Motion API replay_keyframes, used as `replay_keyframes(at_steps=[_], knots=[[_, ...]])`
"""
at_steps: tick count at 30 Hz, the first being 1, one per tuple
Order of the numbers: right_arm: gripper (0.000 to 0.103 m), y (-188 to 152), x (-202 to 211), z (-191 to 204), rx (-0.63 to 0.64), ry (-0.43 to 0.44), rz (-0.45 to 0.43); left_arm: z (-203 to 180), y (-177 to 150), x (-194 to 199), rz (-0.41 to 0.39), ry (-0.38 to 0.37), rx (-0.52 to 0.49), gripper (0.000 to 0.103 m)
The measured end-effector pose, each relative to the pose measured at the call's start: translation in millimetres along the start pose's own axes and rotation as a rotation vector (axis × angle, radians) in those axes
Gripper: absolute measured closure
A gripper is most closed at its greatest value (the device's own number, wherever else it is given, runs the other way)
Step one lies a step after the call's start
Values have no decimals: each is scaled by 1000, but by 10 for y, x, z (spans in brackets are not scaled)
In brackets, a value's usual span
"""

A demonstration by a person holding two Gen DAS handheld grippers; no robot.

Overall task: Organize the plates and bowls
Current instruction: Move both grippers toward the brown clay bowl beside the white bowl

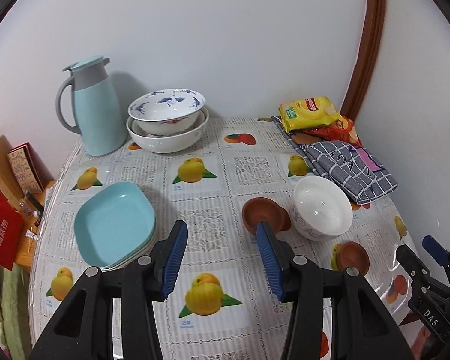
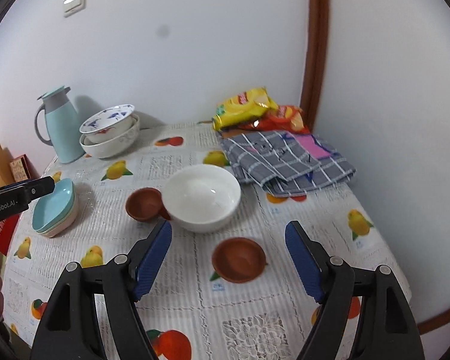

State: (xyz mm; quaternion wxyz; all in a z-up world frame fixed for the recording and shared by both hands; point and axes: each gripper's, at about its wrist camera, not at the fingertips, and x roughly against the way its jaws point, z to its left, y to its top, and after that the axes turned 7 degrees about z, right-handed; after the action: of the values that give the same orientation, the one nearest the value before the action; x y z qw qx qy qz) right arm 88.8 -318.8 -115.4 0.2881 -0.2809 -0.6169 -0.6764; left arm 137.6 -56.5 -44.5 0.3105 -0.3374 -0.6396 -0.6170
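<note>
A stack of square plates, blue on top (image 1: 115, 225) (image 2: 55, 208), lies at the table's left. A stack of patterned white bowls (image 1: 168, 120) (image 2: 111, 133) stands at the back by the wall. A plain white bowl (image 1: 322, 211) (image 2: 202, 196) sits mid-table, touching a small brown bowl (image 1: 262, 213) (image 2: 144, 204). A second small brown bowl (image 1: 352, 256) (image 2: 238, 259) sits nearer the front. My left gripper (image 1: 222, 232) is open and empty, between the plates and the first brown bowl. My right gripper (image 2: 228, 231) is open and empty above the second brown bowl.
A light blue thermos jug (image 1: 94, 108) (image 2: 61, 124) stands at the back left. Snack bags (image 1: 313, 112) (image 2: 246, 108) and a folded checked cloth (image 1: 349, 169) (image 2: 288, 160) lie at the back right. Boxes (image 1: 6, 180) stand off the table's left edge. The wall is close behind.
</note>
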Motion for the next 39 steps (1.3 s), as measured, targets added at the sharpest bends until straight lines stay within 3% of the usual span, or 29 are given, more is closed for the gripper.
replay_keyframes(at_steps=[20, 33, 39], knots=[[26, -203, -779, -437, -101, -17, 163, -32, 101, -904, 188, -18, 27, 57], [39, -352, -1324, -624, -171, -11, 268, -164, 222, -1547, 271, -74, 29, 57], [43, -354, -1448, -621, -174, -6, 271, -194, 258, -1752, 291, -84, 26, 58]])
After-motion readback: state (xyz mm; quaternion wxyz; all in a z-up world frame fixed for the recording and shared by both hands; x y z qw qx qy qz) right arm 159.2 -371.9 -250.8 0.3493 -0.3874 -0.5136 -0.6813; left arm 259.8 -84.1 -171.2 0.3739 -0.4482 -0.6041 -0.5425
